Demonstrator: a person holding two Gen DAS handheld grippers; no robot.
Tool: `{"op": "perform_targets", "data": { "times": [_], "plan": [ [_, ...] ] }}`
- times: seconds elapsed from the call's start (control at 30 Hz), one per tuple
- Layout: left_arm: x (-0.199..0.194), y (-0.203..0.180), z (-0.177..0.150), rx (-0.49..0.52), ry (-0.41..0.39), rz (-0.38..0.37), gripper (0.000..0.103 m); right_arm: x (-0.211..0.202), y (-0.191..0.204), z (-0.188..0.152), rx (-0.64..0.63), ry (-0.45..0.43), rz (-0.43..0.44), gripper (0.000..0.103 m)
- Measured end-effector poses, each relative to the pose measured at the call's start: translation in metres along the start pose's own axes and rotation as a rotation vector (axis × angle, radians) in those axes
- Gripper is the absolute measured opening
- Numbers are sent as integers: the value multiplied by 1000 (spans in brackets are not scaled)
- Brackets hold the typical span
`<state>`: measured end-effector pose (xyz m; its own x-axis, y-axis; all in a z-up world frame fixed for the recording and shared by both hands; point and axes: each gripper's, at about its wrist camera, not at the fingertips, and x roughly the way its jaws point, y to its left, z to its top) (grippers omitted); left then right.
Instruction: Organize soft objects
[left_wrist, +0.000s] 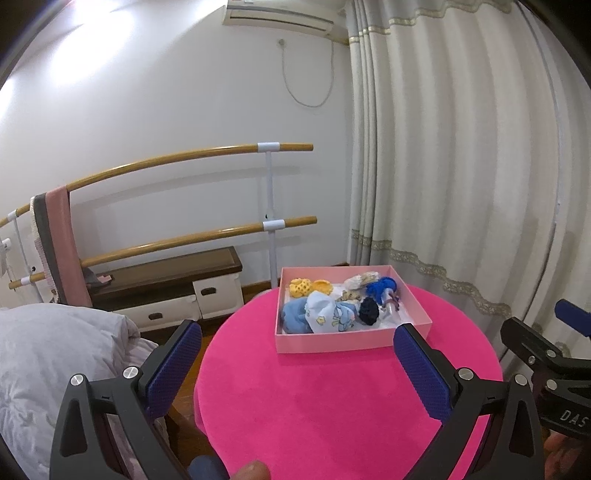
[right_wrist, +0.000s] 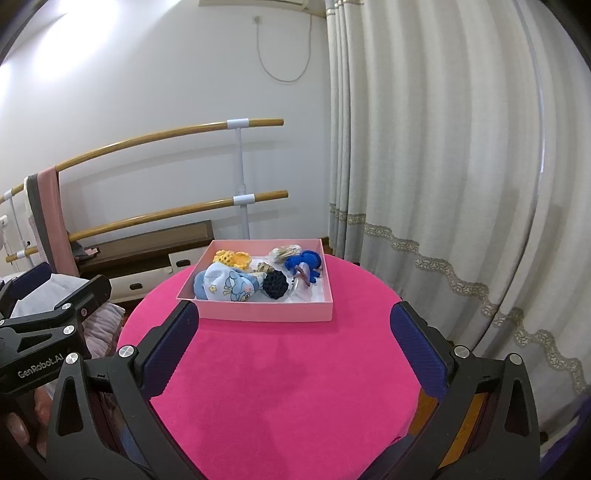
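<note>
The round table (right_wrist: 280, 387) under its bright pink cloth fills the lower half of both views, bare except for the shallow pink box (right_wrist: 266, 312) at its 12 o'clock edge. All the soft pieces lie inside that box: a pale blue printed cloth (right_wrist: 231, 286) at the box's 8 o'clock, yellow crochet pieces (right_wrist: 232, 258) at 11 o'clock, a royal-blue yarn bundle (right_wrist: 304, 264) at 2 o'clock, and a dark navy crochet ball (right_wrist: 275, 284) near the middle. A small clear item beside the ball is too blurred to name.

Both tools hang back over the table's 6 o'clock side, well apart from the box. The left gripper (left_wrist: 297, 345) has its jaws spread wide and holds nothing; the right gripper (right_wrist: 293, 325) is likewise spread and empty.

With nothing on the cloth outside the box, the work looks either at its start or just finished; I cannot tell which. If sorting remains, the next move calls for reaching forward to 12 o'clock and pinching one piece without dragging its neighbours.

Legible writing: "GenRobot.AI" on the left tool's body in the right view, and "DAS" on the right tool's body in the left view.
</note>
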<state>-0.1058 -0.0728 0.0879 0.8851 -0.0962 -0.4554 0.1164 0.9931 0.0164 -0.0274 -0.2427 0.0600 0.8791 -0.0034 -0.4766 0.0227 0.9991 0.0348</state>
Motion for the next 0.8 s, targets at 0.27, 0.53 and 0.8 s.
{"op": "perform_targets", "data": {
  "times": [0.27, 0.53, 0.8],
  "plan": [
    [8, -5, 3, 31, 32, -8, 103, 1, -3, -1, 7, 8, -8, 103],
    [9, -3, 7, 29, 31, -18, 103, 0, -5, -1, 14, 6, -14, 103],
    [6, -4, 2, 29, 24, -20, 103, 1, -5, -1, 13, 6, -13, 103]
  ]
}}
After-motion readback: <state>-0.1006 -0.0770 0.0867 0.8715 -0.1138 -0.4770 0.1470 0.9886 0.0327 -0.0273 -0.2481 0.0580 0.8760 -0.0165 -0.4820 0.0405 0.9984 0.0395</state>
